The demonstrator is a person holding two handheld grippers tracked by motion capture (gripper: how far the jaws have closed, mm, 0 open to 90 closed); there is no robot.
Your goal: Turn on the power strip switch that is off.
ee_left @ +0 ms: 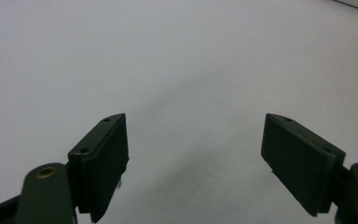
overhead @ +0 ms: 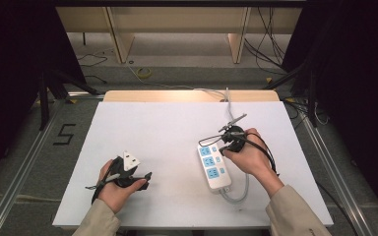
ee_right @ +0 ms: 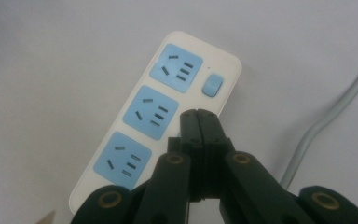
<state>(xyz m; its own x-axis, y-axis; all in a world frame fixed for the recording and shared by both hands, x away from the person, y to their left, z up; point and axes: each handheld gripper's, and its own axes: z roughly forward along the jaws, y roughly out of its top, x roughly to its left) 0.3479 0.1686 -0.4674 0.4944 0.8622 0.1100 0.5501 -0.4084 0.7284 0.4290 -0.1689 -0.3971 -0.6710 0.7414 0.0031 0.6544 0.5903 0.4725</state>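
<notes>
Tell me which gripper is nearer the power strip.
Right. The right gripper hangs shut directly over the power strip, by its switches. The left gripper, jaws open, sits far across the table from it.

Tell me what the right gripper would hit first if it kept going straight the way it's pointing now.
Probably the white power strip. The right gripper, jaws shut, points down at the strip's switch side, near the middle blue socket. How much gap remains is hard to judge.
</notes>
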